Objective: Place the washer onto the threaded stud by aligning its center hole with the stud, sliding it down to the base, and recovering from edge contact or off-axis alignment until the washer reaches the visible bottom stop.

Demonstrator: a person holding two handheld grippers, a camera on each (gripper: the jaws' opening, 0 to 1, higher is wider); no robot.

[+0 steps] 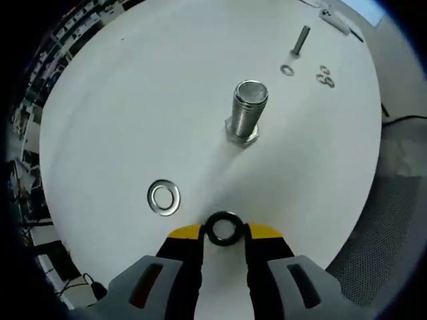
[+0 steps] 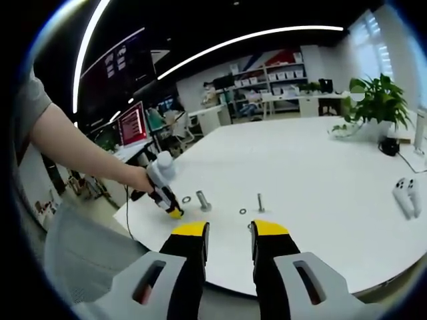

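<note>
Left gripper (image 1: 224, 230) grips washer (image 1: 223, 228) (stud (image 1: 247, 112) ahead).

A round white table (image 2: 313, 167) stands in an office with shelves (image 2: 267, 83), ceiling light strips (image 2: 247, 39) and a potted plant (image 2: 377, 107).

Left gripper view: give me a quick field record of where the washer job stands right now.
held part: dark washer pinched between the left gripper jaws
stud: large threaded stud upright on the white table, nothing on it yet
spare: silver washer flat on the table, left of the jaws
far items: small bolt and small washers beyond the stud
right gripper: open, holding nothing, off the table's edge
</note>
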